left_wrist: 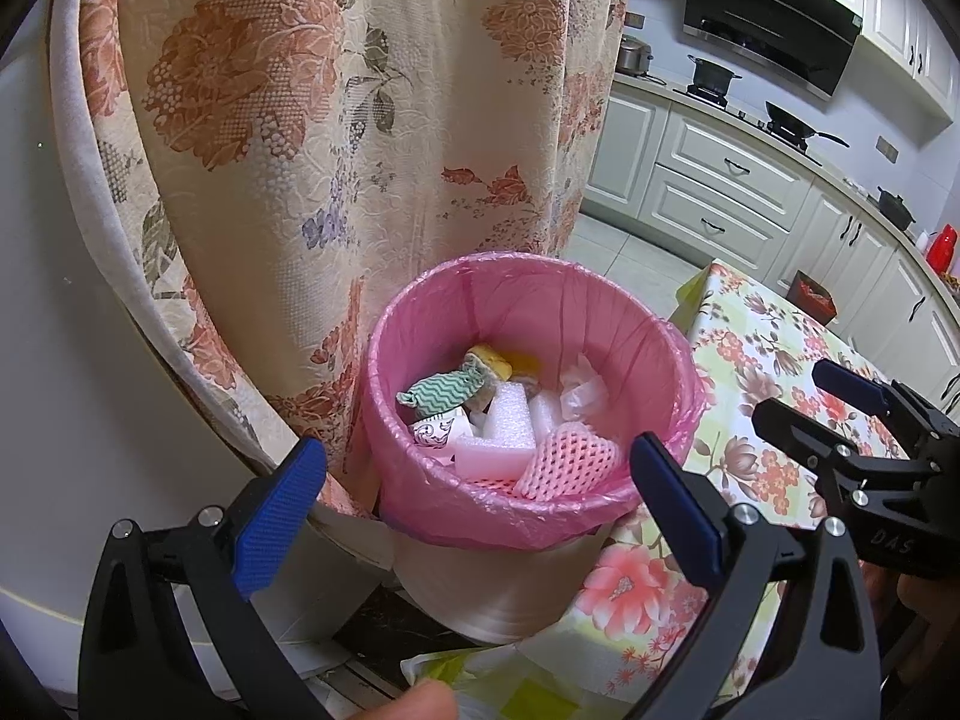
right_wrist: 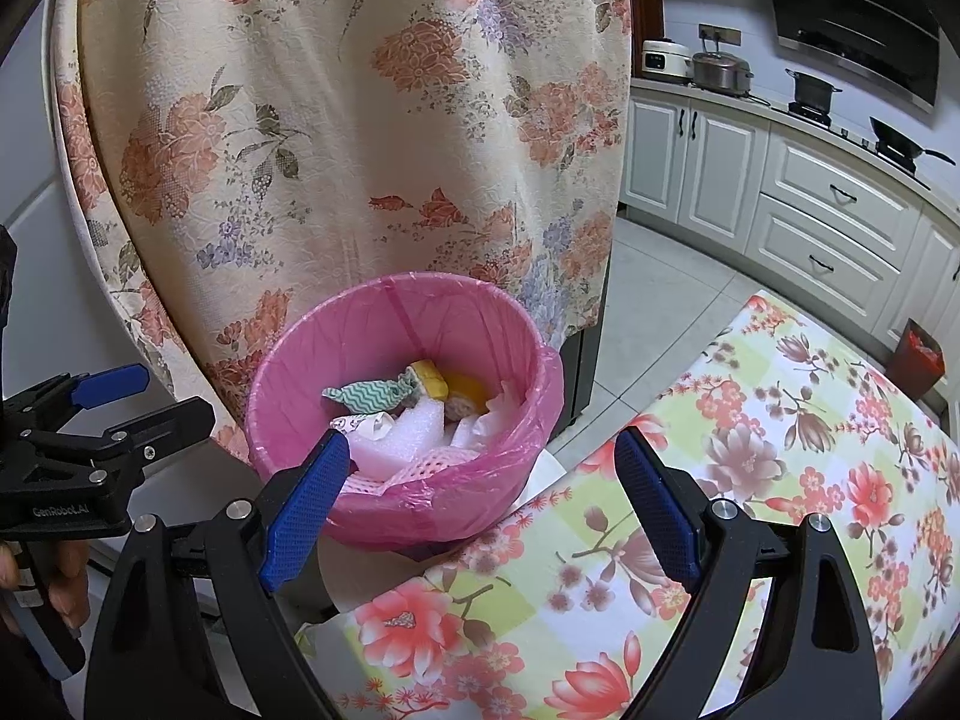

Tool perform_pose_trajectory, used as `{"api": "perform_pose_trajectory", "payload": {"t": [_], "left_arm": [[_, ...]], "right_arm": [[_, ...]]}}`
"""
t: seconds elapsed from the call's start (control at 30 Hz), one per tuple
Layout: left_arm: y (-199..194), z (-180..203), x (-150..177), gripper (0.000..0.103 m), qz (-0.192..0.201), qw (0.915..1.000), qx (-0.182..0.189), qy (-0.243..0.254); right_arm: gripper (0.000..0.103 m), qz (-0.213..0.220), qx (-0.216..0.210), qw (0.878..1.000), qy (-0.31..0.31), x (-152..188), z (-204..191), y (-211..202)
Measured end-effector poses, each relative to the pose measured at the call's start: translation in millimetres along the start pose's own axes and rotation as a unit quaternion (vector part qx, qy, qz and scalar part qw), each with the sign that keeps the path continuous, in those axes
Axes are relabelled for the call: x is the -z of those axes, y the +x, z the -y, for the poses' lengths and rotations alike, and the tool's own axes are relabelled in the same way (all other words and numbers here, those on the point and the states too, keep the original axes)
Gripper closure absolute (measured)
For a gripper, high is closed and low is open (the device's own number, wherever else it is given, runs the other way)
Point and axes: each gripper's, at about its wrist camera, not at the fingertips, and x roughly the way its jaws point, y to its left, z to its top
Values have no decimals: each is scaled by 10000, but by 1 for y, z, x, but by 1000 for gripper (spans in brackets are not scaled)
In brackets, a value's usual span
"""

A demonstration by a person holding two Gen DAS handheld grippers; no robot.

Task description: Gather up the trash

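- Starting at the left of your left wrist view, your left hand-held gripper (left_wrist: 477, 501) has its blue-padded fingers (left_wrist: 276, 516) spread wide with nothing between them, framing the near rim of the bin.
- Behind it hangs a cream floral fabric cover (left_wrist: 312, 120), draped over a white appliance whose kind you cannot tell.
- Just beyond your fingertips stands the round white trash bin lined with a pink plastic bag (left_wrist: 420, 498), set against the edge of the table.
- Inside the bin, from left to right, lie a teal-and-white zigzag wrapper (left_wrist: 444, 393), a white foam block (left_wrist: 501, 441), a pink foam mesh fruit sleeve (left_wrist: 570, 459) and crumpled white tissue (left_wrist: 582, 390); a yellow piece (left_wrist: 492, 363) sits behind them, too hidden to name.
- To the right of the bin, the table with a floral plastic cloth (left_wrist: 750, 360) stretches away.
- At the far right of that view, your right hand-held gripper (left_wrist: 798, 399) hovers above the cloth; its jaws are parted and hold nothing.
- In the right wrist view, the same gripper's blue pads (right_wrist: 306, 498) stand wide apart, the left pad overlapping the bin's near rim and the right pad over the cloth.
- Beyond the table, white kitchen cabinets (right_wrist: 828, 204) carry pots under a black range hood (right_wrist: 852, 18).
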Motion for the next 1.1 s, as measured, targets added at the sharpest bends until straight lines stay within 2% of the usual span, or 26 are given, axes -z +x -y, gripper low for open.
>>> {"api": "perform_pose_trajectory", "payload": {"t": [1.1], "left_arm": [[0,0,-1,5,30,10000,33,-10]], "right_arm": [[18,1,4,10000,-21,0,-2,0]]}}
